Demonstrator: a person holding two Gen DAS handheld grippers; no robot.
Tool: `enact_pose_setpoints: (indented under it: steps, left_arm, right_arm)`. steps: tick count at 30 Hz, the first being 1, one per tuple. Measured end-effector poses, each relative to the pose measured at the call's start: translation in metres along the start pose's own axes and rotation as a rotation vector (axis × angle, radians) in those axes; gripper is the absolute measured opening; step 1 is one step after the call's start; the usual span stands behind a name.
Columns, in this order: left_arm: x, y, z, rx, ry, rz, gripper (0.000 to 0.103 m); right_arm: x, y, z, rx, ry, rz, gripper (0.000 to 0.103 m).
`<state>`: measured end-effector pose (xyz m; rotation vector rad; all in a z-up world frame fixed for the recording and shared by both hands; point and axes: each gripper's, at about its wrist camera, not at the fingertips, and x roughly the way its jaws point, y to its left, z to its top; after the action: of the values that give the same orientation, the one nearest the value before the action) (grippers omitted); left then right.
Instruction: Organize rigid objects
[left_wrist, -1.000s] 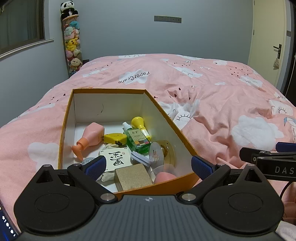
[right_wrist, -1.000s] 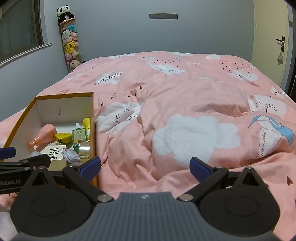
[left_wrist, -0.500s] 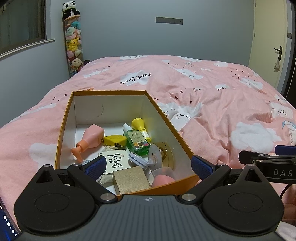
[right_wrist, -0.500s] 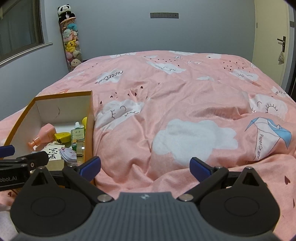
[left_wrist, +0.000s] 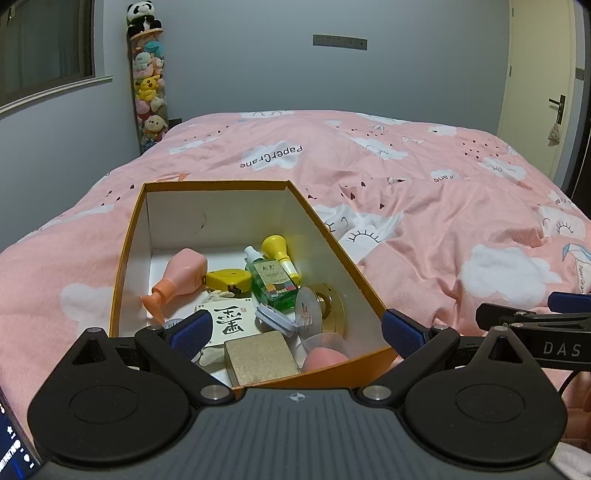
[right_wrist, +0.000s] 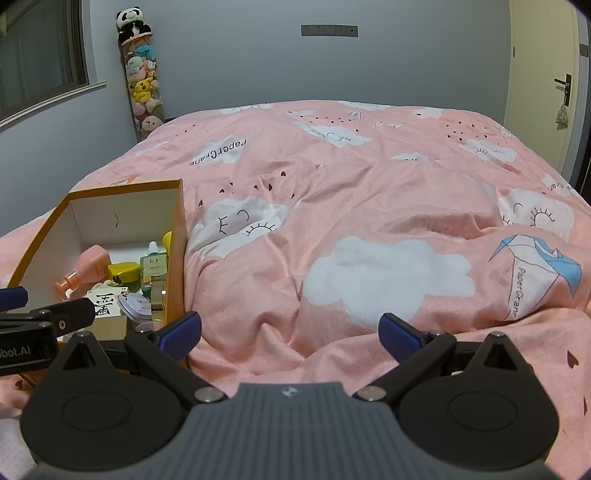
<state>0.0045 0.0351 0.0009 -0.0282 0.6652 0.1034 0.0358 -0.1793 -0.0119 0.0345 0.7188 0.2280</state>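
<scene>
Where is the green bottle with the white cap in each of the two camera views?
Left wrist view: the green bottle lies in the middle of the orange box, between the yellow tape measure and the yellow bulb.
Right wrist view: the bottle is at the left, against the box's right wall.
Shared landmark: the panda plush in the corner.
</scene>
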Motion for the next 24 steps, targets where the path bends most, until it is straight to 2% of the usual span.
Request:
enact_pose_setpoints:
  steps: [24]
  left_arm:
    - [-0.0002,-0.003,-0.0041,-0.008,0.002,0.01,0.103]
  right_arm:
    - [0.0021,0.0016,-0.0014,-0.017,0.005,0.003,0.1]
